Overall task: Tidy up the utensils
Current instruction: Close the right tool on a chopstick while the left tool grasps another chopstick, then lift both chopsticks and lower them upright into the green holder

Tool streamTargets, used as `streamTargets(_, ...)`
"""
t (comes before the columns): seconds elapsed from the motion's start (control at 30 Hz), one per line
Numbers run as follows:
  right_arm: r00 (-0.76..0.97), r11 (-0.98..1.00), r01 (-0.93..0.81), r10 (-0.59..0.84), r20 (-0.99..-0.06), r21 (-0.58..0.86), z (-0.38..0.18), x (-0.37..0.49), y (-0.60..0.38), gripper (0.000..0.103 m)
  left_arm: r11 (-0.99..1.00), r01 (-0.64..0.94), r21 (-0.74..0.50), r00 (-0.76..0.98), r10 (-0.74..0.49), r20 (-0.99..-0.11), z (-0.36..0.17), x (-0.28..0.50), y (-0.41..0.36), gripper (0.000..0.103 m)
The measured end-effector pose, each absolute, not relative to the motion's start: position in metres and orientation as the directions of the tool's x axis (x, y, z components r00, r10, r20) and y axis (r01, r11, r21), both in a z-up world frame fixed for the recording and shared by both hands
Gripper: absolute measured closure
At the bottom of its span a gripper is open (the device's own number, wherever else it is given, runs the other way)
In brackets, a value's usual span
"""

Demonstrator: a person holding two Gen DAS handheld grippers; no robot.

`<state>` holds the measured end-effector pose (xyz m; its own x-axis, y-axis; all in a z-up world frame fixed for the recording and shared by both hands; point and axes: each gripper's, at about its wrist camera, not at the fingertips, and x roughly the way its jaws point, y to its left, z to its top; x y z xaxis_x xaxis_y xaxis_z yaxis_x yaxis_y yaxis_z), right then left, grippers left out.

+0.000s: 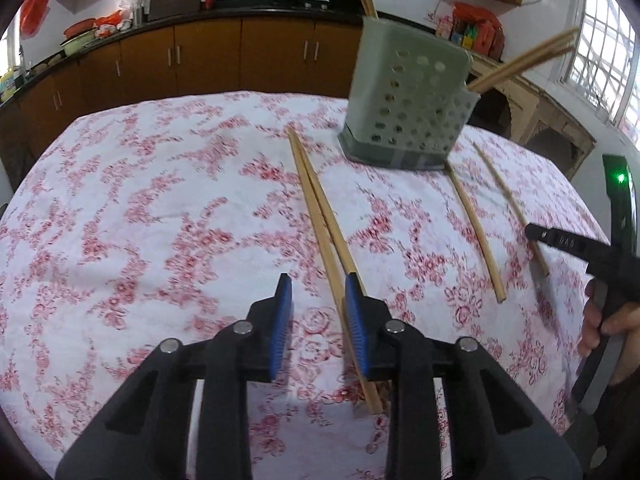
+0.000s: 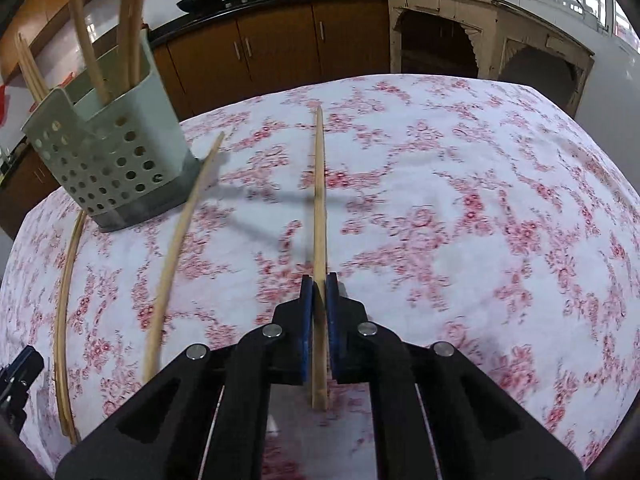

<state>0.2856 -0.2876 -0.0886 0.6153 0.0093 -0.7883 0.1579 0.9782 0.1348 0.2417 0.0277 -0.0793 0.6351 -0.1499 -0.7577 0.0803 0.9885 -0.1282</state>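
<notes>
- Now, left wrist view: left gripper (image 1: 318, 304), jaws spread, straddles one of the paired chopsticks (image 1: 320, 216) lying near the holder (image 1: 408, 96); closing may pinch just one and flick its twin.
- Right wrist view: right gripper (image 2: 320, 304), jaws pinching a chopstick (image 2: 319, 200) lying right of the holder (image 2: 112, 152); held near its end, it may pivot or slip when lifted.

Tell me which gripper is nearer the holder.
Left, narrowly. The left gripper straddles a chopstick pair lying just before the holder; the right gripper, clamping one chopstick, sits off to its side.
</notes>
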Motion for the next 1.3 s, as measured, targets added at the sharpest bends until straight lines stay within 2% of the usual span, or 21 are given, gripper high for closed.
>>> streamTargets(0.13,0.621,0.981,0.148,0.004,-0.784,0.122,-0.088,0.281,-0.288,0.096,0.989,0.101,-0.107,0.615,-0.147,-0.774,-0.086,0.245,0.016,0.079)
streamTargets(0.3,0.621,0.982,0.141,0.007,-0.784,0.121,-0.088,0.282,-0.287,0.096,0.993,0.094,-0.065,0.614,-0.109,-0.782,-0.090,0.247,0.011,0.092)
streamTargets(0.5,0.627,0.988,0.115,0.008,-0.779,0.103,-0.088,0.287,-0.288,0.096,0.999,0.038,-0.030,0.618,-0.047,-0.785,-0.090,0.269,0.024,0.095)
streamTargets(0.73,0.636,0.993,0.086,0.009,-0.772,0.083,-0.089,0.293,-0.292,0.095,1.000,0.015,-0.016,0.617,-0.021,-0.786,-0.090,0.307,0.054,0.095)
streamTargets(1.3,0.644,0.994,0.077,0.011,-0.765,0.080,-0.090,0.293,-0.292,0.095,0.999,0.037,-0.034,0.623,-0.050,-0.781,-0.093,0.307,0.057,0.088)
